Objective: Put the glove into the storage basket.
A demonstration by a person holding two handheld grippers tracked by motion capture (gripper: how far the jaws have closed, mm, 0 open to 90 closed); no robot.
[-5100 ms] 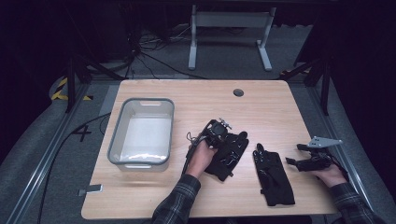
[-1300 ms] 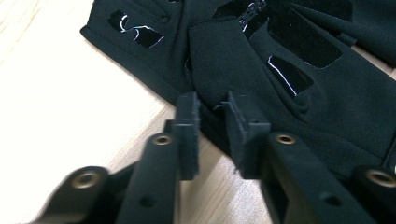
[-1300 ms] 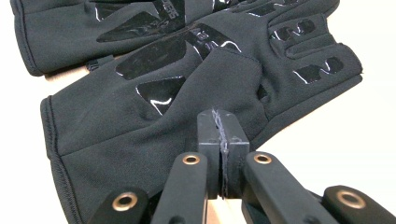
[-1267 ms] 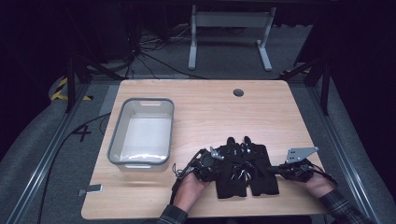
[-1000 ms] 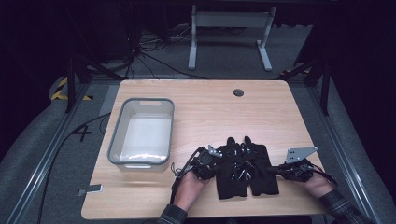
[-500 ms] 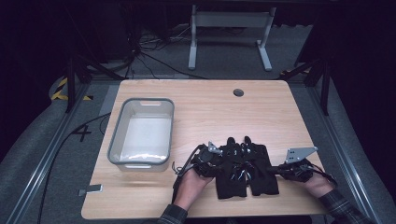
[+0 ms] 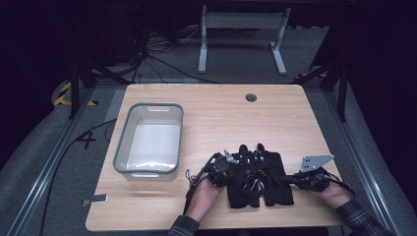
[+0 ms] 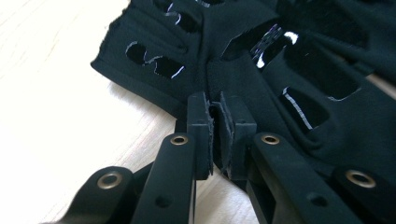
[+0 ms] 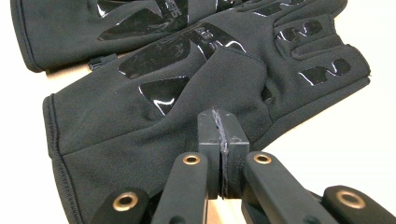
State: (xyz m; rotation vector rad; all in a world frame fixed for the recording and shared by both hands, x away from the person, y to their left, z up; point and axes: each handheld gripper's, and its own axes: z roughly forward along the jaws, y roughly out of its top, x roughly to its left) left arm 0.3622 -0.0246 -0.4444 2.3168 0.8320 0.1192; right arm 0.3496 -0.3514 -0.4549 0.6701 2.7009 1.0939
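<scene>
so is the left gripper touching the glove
Touching: the left gripper view shows the left gripper with its pads pinched on the edge of the black glove.

left gripper [image 8: 217, 135] fingers just closed on glove [image 8: 243, 79].

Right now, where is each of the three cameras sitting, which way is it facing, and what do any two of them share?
High view: above the person's side, looking forward and down on the table, the clear bin and the black gloves; both forearms and hands enter from below.
Left gripper view: rides the left gripper, looking along its jaws, pinched on a glove's edge.
Right gripper view: rides the right gripper, jaws together at the other glove's edge.
Shared: the gloves appear in all three views.
</scene>
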